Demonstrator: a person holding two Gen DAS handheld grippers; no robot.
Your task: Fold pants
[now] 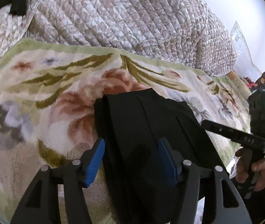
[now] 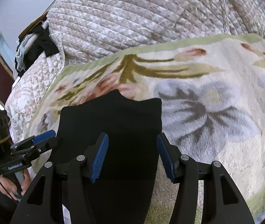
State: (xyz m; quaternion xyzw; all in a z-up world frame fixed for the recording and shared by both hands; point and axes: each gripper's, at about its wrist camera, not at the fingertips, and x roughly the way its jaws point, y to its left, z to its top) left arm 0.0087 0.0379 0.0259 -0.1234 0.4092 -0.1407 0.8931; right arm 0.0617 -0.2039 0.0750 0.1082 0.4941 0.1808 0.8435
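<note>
A soft flowery blanket (image 1: 39,85) spread over a bed, with a puffy quilt (image 1: 125,15) bunched up behind. Black pants (image 1: 141,123) folded into a narrow strip, lying flat on the blanket. Left gripper (image 1: 131,160) open with nothing pinched, blue pads (image 1: 95,160) either side of the pants; right gripper (image 2: 132,158) open too, above the same dark cloth, holding nothing.

A quilted floral bedspread (image 2: 141,18) lies behind a fleecy flowered blanket (image 2: 216,112), with pale walls (image 1: 244,9).
</note>
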